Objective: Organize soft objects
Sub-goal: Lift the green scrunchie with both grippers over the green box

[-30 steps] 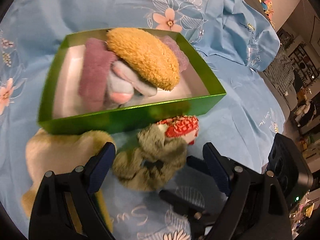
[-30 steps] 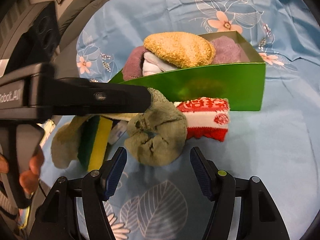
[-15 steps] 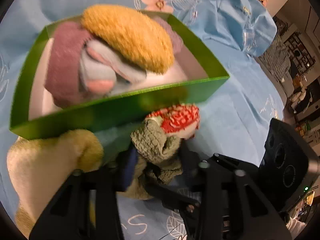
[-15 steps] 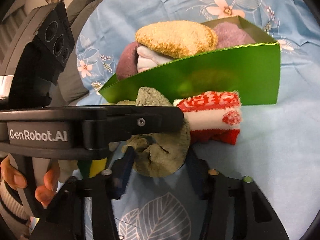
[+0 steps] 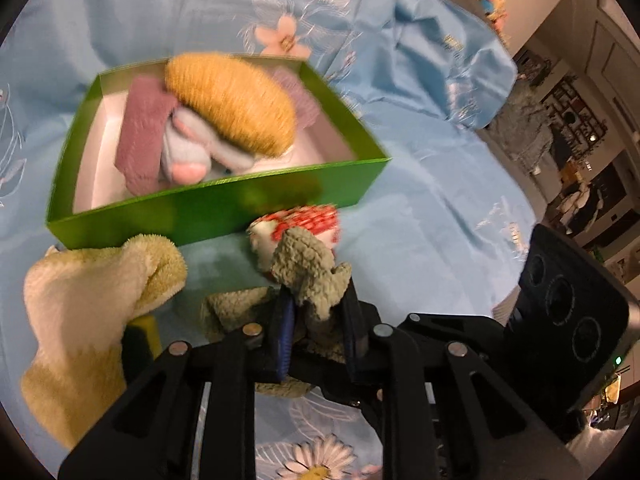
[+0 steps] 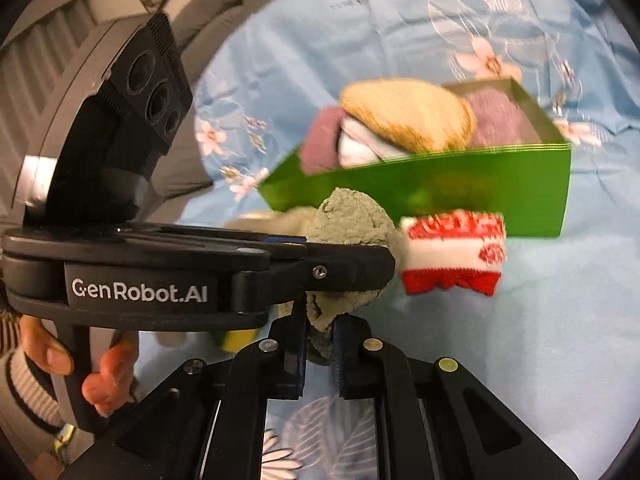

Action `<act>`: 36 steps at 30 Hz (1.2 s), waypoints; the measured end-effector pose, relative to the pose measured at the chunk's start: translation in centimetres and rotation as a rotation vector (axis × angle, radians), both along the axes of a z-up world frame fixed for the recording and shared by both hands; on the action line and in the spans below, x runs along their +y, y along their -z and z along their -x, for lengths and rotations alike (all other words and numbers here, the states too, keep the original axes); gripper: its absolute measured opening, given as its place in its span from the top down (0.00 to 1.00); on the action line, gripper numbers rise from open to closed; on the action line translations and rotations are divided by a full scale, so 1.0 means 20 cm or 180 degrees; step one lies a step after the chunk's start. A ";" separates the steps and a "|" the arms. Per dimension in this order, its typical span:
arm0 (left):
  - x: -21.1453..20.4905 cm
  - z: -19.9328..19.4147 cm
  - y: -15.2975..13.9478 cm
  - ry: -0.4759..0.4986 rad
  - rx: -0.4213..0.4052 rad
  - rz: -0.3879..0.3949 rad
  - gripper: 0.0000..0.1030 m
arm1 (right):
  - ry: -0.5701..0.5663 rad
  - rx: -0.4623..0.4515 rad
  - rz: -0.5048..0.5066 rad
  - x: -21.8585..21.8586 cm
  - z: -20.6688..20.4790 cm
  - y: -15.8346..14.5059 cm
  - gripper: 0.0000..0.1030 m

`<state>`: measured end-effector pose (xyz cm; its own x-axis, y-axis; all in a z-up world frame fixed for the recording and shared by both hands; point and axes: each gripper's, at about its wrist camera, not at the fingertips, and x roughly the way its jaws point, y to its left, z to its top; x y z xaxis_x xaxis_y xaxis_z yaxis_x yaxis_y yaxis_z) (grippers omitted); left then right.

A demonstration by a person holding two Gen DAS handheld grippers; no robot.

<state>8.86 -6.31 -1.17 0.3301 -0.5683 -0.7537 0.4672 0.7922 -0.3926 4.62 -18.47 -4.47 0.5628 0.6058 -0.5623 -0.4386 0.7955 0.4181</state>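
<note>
While both sets of jaws have just been closing, I now have my left gripper (image 5: 316, 320) and my right gripper (image 6: 320, 348) clamped on the same olive-green fuzzy sock (image 6: 352, 224), each pinching a different fold of it. It sits bunched just in front of the green box (image 5: 224, 208), touching the red-and-white sock (image 6: 452, 256) that lies against the box's near wall. Inside the box I see a tan fuzzy sock (image 5: 232, 104) resting on top of a mauve one (image 5: 140, 136) and a pale grey one (image 5: 192, 152). A cream-yellow fuzzy sock (image 5: 88, 292) lies on the blue floral cloth (image 5: 432, 216) to the left of my left gripper. A hand (image 6: 100, 376) grips the left gripper's handle.
</note>
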 end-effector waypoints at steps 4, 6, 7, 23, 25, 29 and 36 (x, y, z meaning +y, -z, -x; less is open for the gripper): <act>0.01 0.06 -0.15 0.0003 -0.0186 0.0074 0.82 | -0.0042 -0.0206 -0.0026 -0.02 0.09 -0.12 0.88; -0.01 0.09 -0.23 0.0009 -0.0291 0.0078 0.82 | -0.0044 -0.0307 -0.0032 -0.04 0.12 -0.18 0.88; -0.01 0.10 -0.26 0.0014 -0.0344 0.0083 0.82 | -0.0041 -0.0378 -0.0038 -0.05 0.14 -0.22 0.88; -0.16 -0.20 -0.60 -0.0037 -0.0728 0.0037 0.81 | 0.0080 -0.0914 0.0030 -0.11 -0.11 -0.59 0.88; -0.18 -0.29 -0.60 -0.0072 -0.0705 0.0032 0.80 | 0.0107 -0.0916 0.0039 -0.12 -0.19 -0.60 0.88; -0.21 -0.46 -0.54 -0.0146 -0.0605 0.0003 0.80 | 0.0153 -0.0878 0.0098 -0.13 -0.32 -0.59 0.88; -0.23 -0.68 -0.35 -0.0336 -0.0334 -0.0079 0.78 | 0.0241 -0.0580 0.0146 -0.14 -0.57 -0.45 0.88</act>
<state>22.42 -10.87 5.86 0.4647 -0.5079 -0.7253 0.4183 0.8479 -0.3256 16.08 -21.26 4.54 0.7007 0.5340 -0.4731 -0.4418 0.8455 0.3000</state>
